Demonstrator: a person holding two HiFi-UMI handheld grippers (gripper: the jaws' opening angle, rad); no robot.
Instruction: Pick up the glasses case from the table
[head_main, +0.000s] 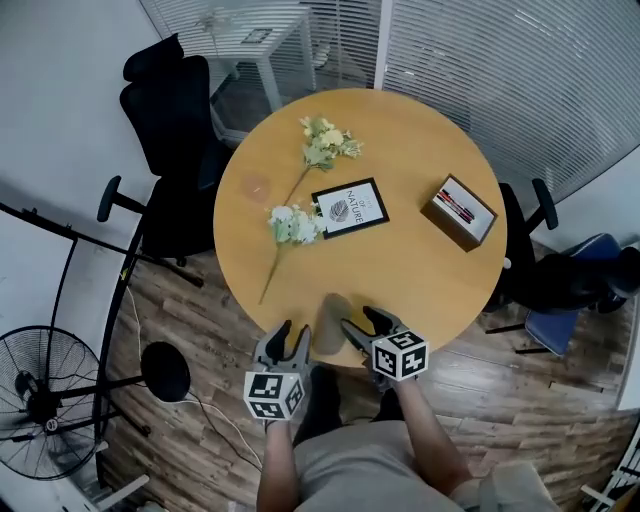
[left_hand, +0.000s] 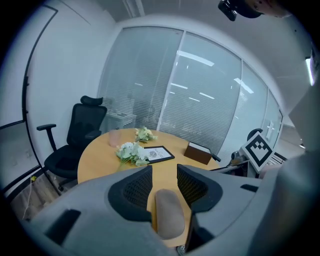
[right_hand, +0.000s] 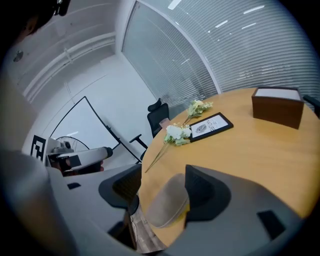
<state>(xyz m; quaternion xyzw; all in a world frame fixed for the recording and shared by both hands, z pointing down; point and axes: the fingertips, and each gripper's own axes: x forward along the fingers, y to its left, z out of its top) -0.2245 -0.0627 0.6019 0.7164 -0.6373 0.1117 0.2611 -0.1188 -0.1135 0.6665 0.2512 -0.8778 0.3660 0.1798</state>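
Fingers (left_hand: 131, 192) of the left gripper (head_main: 290, 335) and right gripper (head_main: 365, 323) stand spread, pinching nothing; the glasses case (head_main: 331, 322) lies at the bench's (head_main: 420, 270) near edge, between and just ahead of them, long axis running away from the person; both grippers tilt downward and inward, the right seemingly nearer

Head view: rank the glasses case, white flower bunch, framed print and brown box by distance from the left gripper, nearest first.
1. glasses case: just right of the left gripper, at the near edge of the table.
2. white flower bunch: farther in, on the left.
3. framed print: centre.
4. brown box: far right.
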